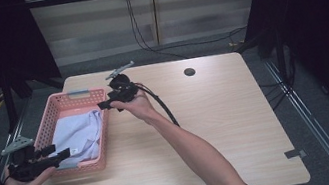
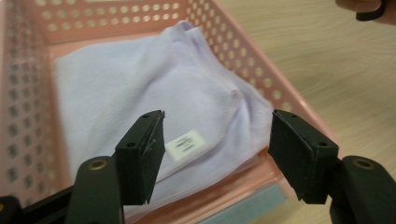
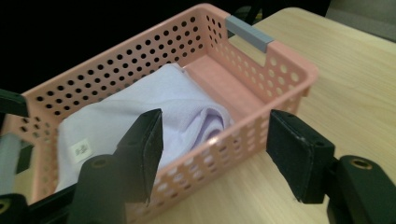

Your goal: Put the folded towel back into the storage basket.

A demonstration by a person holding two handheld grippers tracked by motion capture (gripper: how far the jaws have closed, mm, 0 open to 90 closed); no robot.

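Jaws of both grippers, left (image 1: 58, 152) and right (image 1: 103, 104), stand spread, nothing between them. On the table (image 1: 219, 129), at 9 o'clock, a pink perforated basket (image 1: 56, 106) holds a folded lilac cloth (image 1: 78, 132) bearing a small white label (image 2: 186, 144).

A pale wooden counter (image 1: 219, 129) stands on a grey floor (image 1: 325, 96). A round dark hole (image 1: 189, 72) sits near its far edge at about one o'clock. Grey tape (image 1: 295, 154) marks its four o'clock corner. Beyond, a light panelled wall (image 1: 150, 19) carries hanging black cables (image 1: 139, 30). Both sides are dark.
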